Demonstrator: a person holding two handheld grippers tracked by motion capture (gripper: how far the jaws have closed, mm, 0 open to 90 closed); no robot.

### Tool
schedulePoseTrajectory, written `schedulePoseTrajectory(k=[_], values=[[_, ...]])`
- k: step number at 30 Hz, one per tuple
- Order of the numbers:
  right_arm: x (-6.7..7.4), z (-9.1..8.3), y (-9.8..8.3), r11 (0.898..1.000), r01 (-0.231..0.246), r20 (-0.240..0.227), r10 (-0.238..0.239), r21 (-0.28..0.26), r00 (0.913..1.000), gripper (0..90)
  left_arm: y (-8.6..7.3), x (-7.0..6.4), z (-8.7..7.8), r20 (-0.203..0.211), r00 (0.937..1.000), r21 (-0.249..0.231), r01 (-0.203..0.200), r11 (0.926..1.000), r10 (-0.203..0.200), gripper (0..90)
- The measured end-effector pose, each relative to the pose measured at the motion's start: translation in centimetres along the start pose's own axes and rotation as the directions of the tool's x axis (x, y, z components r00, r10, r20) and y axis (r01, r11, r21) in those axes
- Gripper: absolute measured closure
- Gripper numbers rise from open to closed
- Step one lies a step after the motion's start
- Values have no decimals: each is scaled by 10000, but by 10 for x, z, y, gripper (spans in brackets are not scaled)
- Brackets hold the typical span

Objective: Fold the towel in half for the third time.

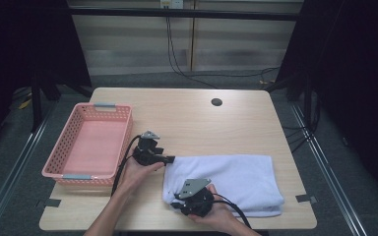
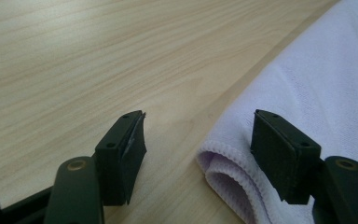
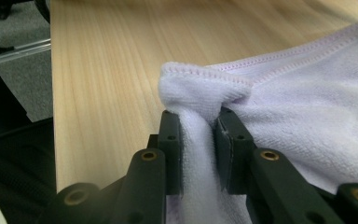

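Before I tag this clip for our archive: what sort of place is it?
Probably a recording lab or test bay, not a home: a lone wooden table stands between dark curtains, with loose cables on grey carpet behind it. On it lie only a folded white towel and a pink basket.

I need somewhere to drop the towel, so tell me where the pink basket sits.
In the high view the pink basket stands at the table's left edge, just left of the left gripper.
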State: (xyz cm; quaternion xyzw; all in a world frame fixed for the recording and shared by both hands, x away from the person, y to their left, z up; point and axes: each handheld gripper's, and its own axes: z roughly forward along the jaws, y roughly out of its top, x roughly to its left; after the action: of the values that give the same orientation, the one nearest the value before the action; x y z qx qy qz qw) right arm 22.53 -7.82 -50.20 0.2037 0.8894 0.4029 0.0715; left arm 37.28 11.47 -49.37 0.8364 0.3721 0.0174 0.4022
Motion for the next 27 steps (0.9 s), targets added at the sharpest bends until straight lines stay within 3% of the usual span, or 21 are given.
schedulePoseTrajectory(k=[4, 6, 7, 8, 9, 11, 13, 14, 16, 20, 23, 27], values=[[-2, -1, 1, 9996, -281, -126, 282, 45, 9995, 777, 1, -6, 9, 208, 9990, 580, -405, 9975, 394, 314], [-3, -2, 2, 9995, -286, -231, 288, 100, 9993, 786, 1, -9, 12, 136, 9985, 513, -544, 9972, 538, 307], [-4, -2, 3, 9988, -487, -314, 489, 78, 9983, 789, 1, -9, 11, 337, 9980, 555, -548, 9970, 530, 316], [-5, -2, 3, 9982, -599, -401, 602, 92, 9974, 790, 1, -10, 11, 613, 9964, 563, -620, 9965, 586, 380], [-6, -3, 3, 9980, -627, -419, 629, 77, 9971, 791, 0, -11, 11, 850, 9937, 661, -784, 9947, 727, 509], [-8, -5, 3, 9967, -816, -561, 815, 7, 9951, 792, -1, -14, 11, 1087, 9908, 763, -897, 9930, 812, 648], [-9, -7, 4, 9949, -1008, -708, 1000, -81, 9925, 793, -1, -14, 10, 1328, 9893, 629, -697, 9956, 608, 766], [-10, -9, 4, 9946, -1030, -726, 1017, -156, 9922, 793, 0, -12, 9, 1662, 9858, 542, -337, 9980, 243, 791], [-11, -14, 7, 9925, -1174, -805, 1144, -333, 9902, 795, 1, -9, 6, 2049, 9784, 186, 231, 9996, -264, 807], [-17, -27, 13, 9840, -1602, -976, 1524, -777, 9835, 801, 10, -7, -4, 2435, 9671, -512, 885, 9948, -734, 810], [-21, -35, 17, 9729, -2001, -1207, 1861, -1162, 9751, 801, 19, -9, -11, 2561, 9646, -733, 839, 9938, -625, 810], [-26, -49, 25, 9591, -2254, -1444, 2019, -1710, 9687, 801, 30, -8, -25, 2975, 9520, -1267, 1139, 9854, -718, 810]])
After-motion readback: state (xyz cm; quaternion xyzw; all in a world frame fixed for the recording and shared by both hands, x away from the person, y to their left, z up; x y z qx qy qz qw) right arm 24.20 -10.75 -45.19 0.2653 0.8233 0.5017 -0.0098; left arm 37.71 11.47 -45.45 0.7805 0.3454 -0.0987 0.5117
